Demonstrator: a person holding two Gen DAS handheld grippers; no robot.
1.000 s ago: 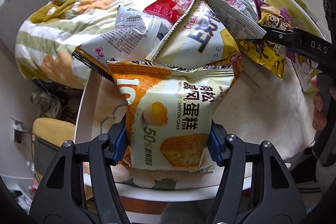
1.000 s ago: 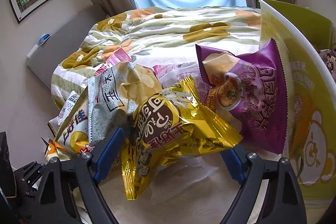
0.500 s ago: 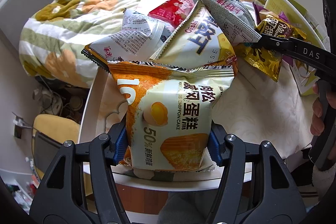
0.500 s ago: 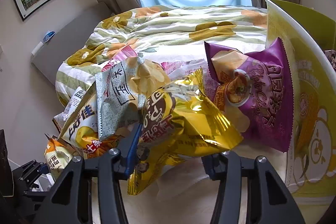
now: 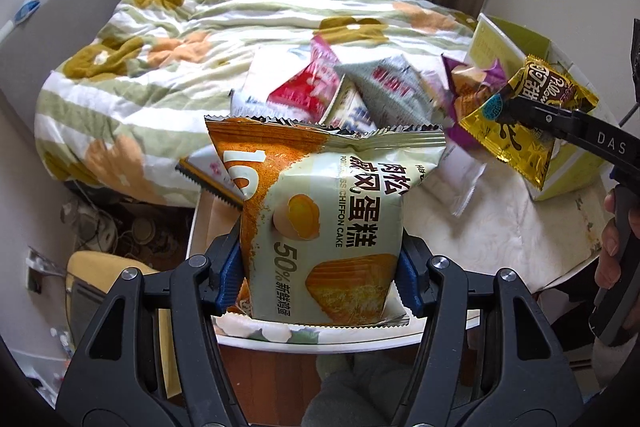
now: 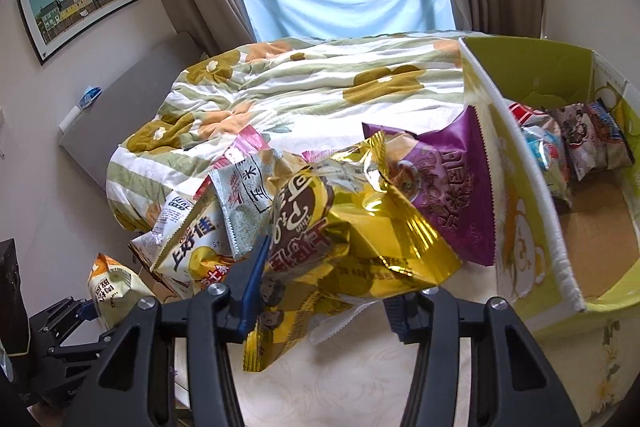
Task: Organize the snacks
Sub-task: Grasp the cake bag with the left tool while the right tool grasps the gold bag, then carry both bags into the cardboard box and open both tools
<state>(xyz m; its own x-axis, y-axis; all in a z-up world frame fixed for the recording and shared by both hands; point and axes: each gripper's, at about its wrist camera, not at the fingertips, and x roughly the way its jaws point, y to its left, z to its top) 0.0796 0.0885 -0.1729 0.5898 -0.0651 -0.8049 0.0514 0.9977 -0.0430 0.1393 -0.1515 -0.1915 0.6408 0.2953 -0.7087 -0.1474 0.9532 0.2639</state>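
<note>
My left gripper (image 5: 320, 275) is shut on an orange-and-white chiffon cake packet (image 5: 324, 223) and holds it upright above the table's near edge. My right gripper (image 6: 324, 295) is shut on a gold snack bag (image 6: 352, 239), lifted above the table; it also shows in the left wrist view (image 5: 528, 119). A purple chip bag (image 6: 452, 187) leans on the green cardboard box (image 6: 532, 235). A pile of grey, white and red packets (image 5: 352, 95) lies on the table behind the cake packet.
The round table has a cream cloth (image 6: 360, 379). The green box at the right holds several packets (image 6: 584, 143). A bed with a floral quilt (image 5: 192, 39) stands behind the table. A yellow stool (image 5: 92, 283) is on the floor at the left.
My right gripper has closed on the gold bag and lifted it up and toward the box. My left gripper has raised the cake packet and pulled it back from the pile.
</note>
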